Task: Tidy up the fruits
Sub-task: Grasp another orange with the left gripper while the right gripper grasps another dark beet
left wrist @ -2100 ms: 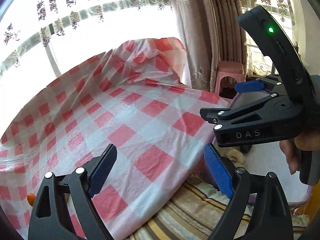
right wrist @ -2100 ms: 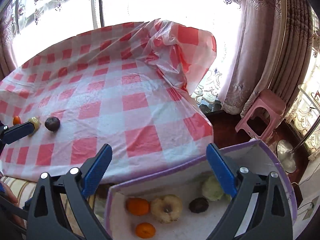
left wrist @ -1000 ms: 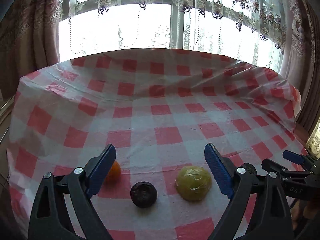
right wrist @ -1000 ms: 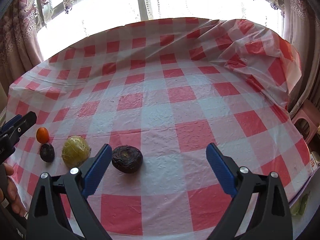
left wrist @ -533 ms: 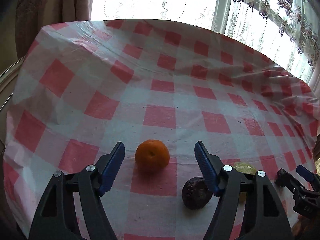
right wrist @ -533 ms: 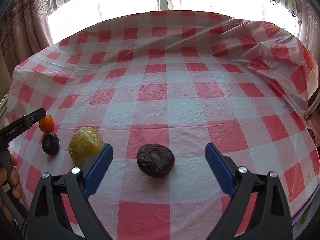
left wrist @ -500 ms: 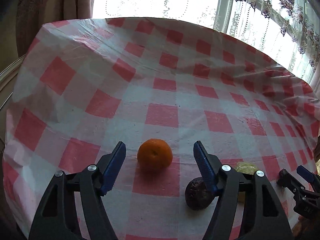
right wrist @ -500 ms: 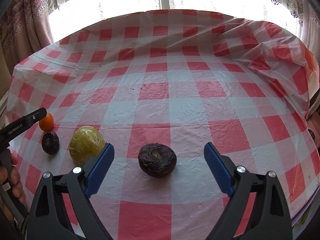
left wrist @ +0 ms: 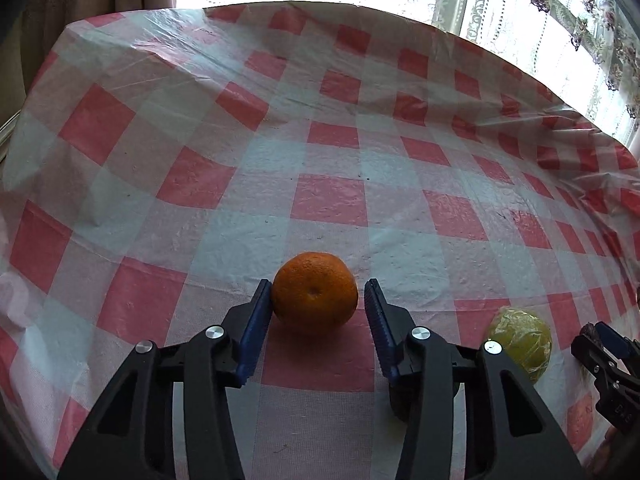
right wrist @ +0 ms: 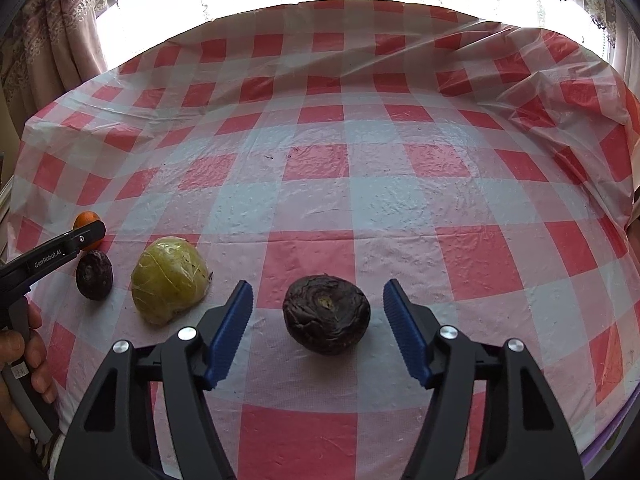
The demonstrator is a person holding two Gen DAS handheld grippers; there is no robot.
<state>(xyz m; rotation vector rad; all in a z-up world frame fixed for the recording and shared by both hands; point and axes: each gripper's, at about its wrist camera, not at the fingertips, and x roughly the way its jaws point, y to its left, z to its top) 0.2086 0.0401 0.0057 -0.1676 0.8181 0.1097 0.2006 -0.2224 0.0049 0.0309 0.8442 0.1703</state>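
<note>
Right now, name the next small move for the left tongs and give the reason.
Probably close the left tongs on the round orange tangerine. The fruit already sits between the blue pads: the left pad looks in contact, the right shows a slim gap, so squeezing should secure it for lifting off the red-checked tablecloth.

One orange (left wrist: 315, 298), one yellow-green fruit (right wrist: 170, 279), two dark purple fruits (right wrist: 326, 314) (right wrist: 94, 269), two tools (left wrist: 316, 312) (right wrist: 318, 332).

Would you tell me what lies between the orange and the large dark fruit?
In the right wrist view, a small dark fruit and a yellow-green fruit lie between orange and large dark fruit.
</note>
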